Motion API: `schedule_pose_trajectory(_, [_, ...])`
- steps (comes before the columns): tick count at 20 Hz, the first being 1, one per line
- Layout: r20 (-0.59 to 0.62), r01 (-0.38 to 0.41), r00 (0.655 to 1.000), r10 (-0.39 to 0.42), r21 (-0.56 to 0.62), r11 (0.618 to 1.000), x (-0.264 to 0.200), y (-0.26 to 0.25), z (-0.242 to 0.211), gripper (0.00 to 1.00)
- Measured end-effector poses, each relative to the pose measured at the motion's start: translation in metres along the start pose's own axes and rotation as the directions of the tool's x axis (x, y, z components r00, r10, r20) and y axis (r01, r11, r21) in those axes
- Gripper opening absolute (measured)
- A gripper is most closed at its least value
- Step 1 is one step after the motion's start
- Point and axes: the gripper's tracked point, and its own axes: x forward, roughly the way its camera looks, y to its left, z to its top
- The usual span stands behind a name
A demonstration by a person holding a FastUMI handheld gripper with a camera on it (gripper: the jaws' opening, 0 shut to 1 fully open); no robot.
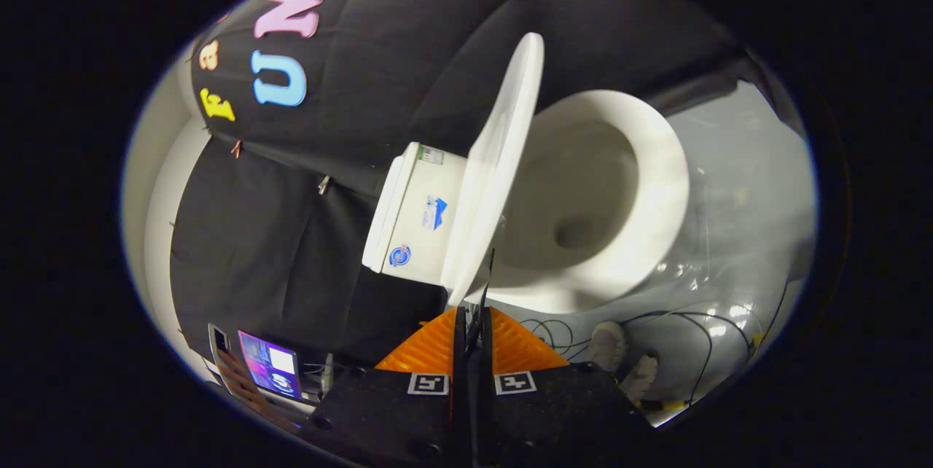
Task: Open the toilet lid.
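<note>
The view is rolled sideways. A white toilet stands on the floor with its lid raised upright, leaning back close to the tank. The open bowl and its rim are exposed. My gripper is shut, its fingers pressed together with nothing visible between them. The fingertips sit right at the near edge of the raised lid; I cannot tell whether they touch it.
Black cloth walls stand behind the tank. A lit screen rests beside the gripper body. A person's two shoes stand on the glossy grey floor near the toilet base, among loose black cables.
</note>
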Motion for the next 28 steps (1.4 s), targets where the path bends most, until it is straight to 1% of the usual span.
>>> schedule_pose_trajectory(3, [0.007, 0.024, 1.0, -0.024, -0.119, 0.993, 0.002, 0.045, 0.012, 0.09])
schedule_pose_trajectory(4, [0.01, 0.044, 0.999, -0.043, -0.158, 0.986, 0.003, 0.057, 0.016, 0.09])
schedule_pose_trajectory(5, [0.014, 0.091, 0.996, -0.09, -0.19, 0.978, 0.006, 0.063, 0.019, 0.09])
schedule_pose_trajectory(6, [0.027, 0.132, 0.991, -0.129, -0.223, 0.966, 0.01, 0.069, 0.023, 0.09])
schedule_pose_trajectory(7, [0.036, 0.18, 0.984, -0.177, -0.273, 0.945, 0.016, 0.072, 0.025, 0.09])
schedule_pose_trajectory(8, [0.054, 0.214, 0.977, -0.208, -0.327, 0.92, 0.018, 0.076, 0.025, 0.09])
schedule_pose_trajectory(9, [0.071, 0.241, 0.97, -0.231, -0.364, 0.9, 0.02, 0.082, 0.024, 0.09])
schedule_pose_trajectory(10, [0.084, 0.251, 0.968, -0.236, -0.378, 0.891, 0.02, 0.092, 0.026, 0.09])
schedule_pose_trajectory(12, [0.102, 0.241, 0.97, -0.219, -0.379, 0.894, 0.026, 0.118, 0.034, 0.09])
schedule_pose_trajectory(14, [0.12, 0.239, 0.971, -0.208, -0.403, 0.883, 0.038, 0.14, 0.037, 0.09])
schedule_pose_trajectory(19, [0.178, 0.253, 0.966, -0.19, -0.468, 0.847, 0.065, 0.191, 0.039, 0.09])
schedule_pose_trajectory(22, [0.2, 0.241, 0.967, -0.158, -0.513, 0.824, 0.088, 0.227, 0.042, 0.09])
schedule_pose_trajectory(24, [0.203, 0.226, 0.97, -0.133, -0.557, 0.799, 0.107, 0.251, 0.041, 0.09])
schedule_pose_trajectory(26, [0.204, 0.21, 0.973, -0.109, -0.574, 0.792, 0.127, 0.277, 0.041, 0.09])
schedule_pose_trajectory(28, [0.205, 0.202, 0.974, -0.094, -0.608, 0.767, 0.149, 0.294, 0.037, 0.09])
